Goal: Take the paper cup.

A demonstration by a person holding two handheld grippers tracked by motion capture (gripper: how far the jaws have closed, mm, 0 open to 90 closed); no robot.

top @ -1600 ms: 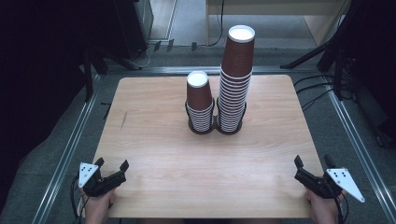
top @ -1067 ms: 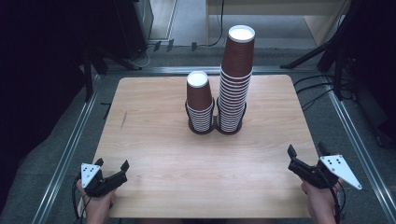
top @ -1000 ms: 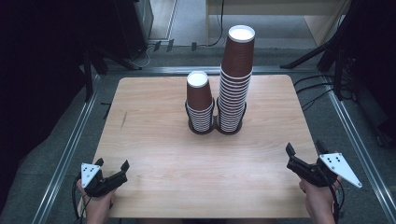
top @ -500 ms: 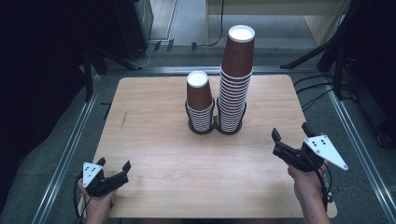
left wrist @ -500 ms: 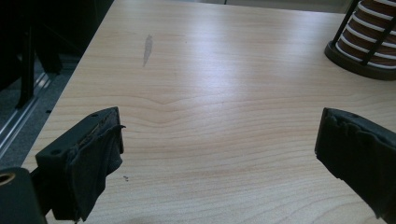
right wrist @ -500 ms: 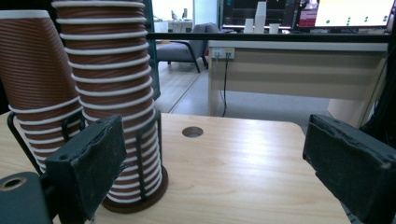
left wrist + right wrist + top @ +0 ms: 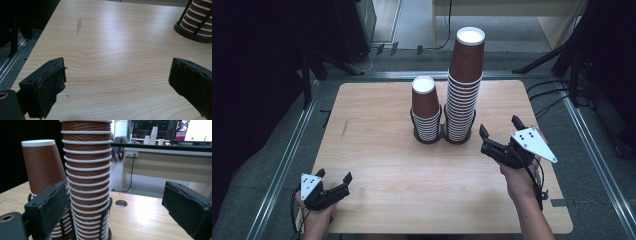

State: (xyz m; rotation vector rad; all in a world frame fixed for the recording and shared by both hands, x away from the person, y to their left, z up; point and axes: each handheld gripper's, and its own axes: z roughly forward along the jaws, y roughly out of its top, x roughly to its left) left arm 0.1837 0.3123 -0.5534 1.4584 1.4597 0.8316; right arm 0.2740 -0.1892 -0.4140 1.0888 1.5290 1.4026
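The tabletop [image 7: 377, 150] carries two cup stacks in black wire holders at its far centre. The tall stack [image 7: 464, 85] stands just right of the short stack [image 7: 426, 110]. The right claw [image 7: 500, 135], jaws wide and empty, hovers near the tall stack. The left claw [image 7: 333, 176], jaws wide and empty, sits at the near-left edge, well apart from the stacks.

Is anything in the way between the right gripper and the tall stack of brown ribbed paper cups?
Nothing visible. The right gripper, jaws open, sits just right of the tall stack of brown ribbed paper cups, with bare wooden table between them.
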